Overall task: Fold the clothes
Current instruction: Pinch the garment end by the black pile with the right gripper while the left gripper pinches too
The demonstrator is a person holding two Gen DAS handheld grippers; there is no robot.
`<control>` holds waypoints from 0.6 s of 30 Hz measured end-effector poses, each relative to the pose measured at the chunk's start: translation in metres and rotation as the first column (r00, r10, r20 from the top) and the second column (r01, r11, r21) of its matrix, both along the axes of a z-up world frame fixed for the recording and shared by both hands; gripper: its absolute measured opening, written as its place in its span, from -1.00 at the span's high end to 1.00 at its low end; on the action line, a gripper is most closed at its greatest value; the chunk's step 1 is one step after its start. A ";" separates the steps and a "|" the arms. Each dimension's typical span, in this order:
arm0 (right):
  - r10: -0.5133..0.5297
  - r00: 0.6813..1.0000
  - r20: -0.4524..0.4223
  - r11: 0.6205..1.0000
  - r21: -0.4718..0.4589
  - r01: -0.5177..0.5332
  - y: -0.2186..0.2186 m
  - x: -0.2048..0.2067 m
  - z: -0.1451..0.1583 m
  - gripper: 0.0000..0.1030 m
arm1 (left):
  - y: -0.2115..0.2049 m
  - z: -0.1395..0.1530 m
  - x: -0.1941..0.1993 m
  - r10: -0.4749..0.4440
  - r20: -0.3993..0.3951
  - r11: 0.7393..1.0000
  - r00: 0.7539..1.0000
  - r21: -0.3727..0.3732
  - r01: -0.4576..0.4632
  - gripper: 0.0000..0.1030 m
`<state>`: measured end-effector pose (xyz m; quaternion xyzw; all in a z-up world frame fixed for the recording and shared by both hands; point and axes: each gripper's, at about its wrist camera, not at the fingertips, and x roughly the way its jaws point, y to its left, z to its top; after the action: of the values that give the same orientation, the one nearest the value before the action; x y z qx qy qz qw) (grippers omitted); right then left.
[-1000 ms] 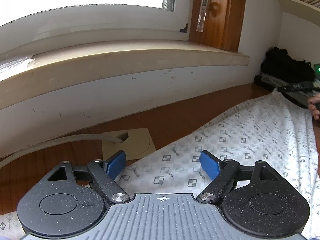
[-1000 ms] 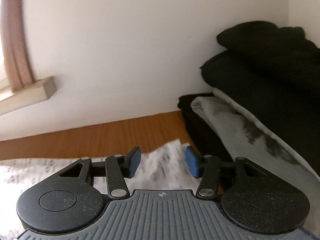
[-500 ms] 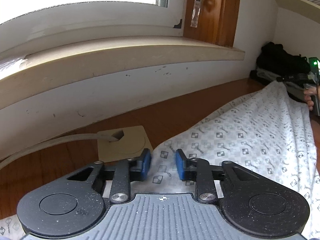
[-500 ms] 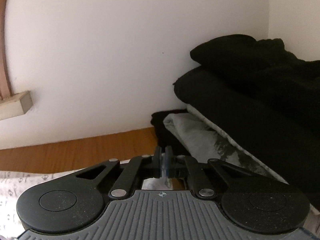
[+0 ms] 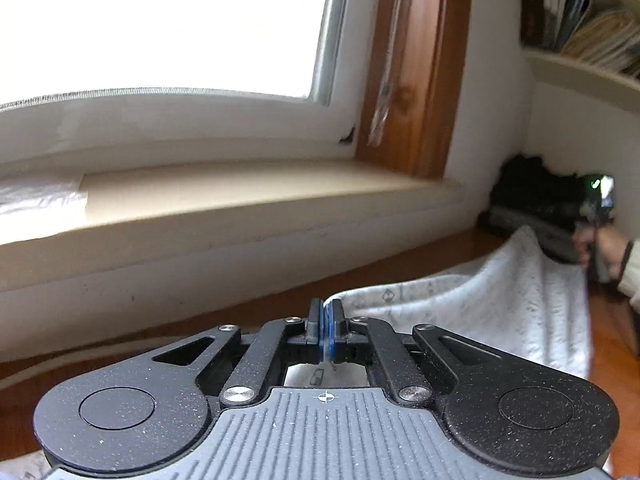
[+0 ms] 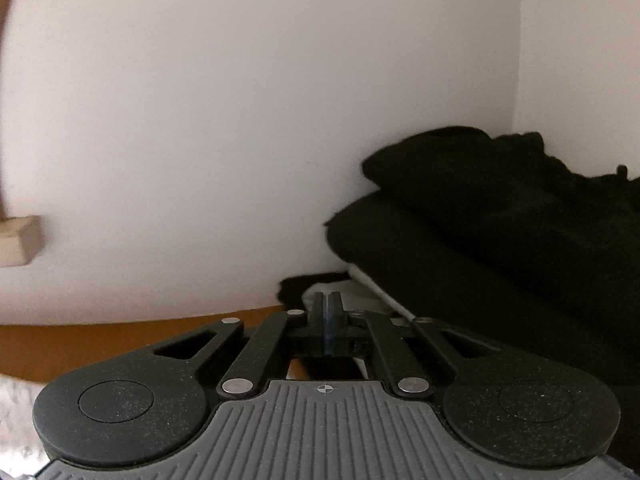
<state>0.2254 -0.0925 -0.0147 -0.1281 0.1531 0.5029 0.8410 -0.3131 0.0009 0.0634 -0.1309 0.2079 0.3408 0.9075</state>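
A white patterned garment hangs stretched between my two grippers above a wooden table. My left gripper is shut on one edge of the garment, and cloth shows between its blue pads. My right gripper is shut on the far edge; in the left wrist view it shows at the right, lifting the cloth into a peak. A bit of the garment shows at the lower left of the right wrist view.
A stack of folded black and grey clothes lies in the corner by the white wall, close ahead of my right gripper. A window sill juts out above the table. A shelf with books hangs at the upper right.
Both grippers went from open to shut on the garment's edges. Both then rose, lifting the cloth off the table.
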 end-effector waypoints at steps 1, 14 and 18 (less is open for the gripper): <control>-0.001 1.000 -0.008 1.000 -0.019 0.001 0.003 0.002 -0.005 0.97 | 0.003 -0.008 0.007 0.006 -0.053 1.000 0.999 -0.012 -0.006 0.95; 0.155 0.976 -0.155 0.972 -0.153 -0.179 0.030 -0.006 -0.031 -0.01 | 0.002 -0.022 0.017 -0.054 -0.115 0.998 0.992 -0.029 0.051 0.54; 0.178 0.974 -0.140 0.968 -0.154 -0.199 0.032 -0.010 -0.040 0.59 | 0.001 -0.021 0.017 -0.050 -0.109 0.999 0.993 -0.018 0.048 0.96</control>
<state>0.2152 -0.0603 -0.0549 -0.1806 0.2341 0.5729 0.7645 -0.2961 0.0017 0.0426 -0.1140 0.2631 0.3236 0.9017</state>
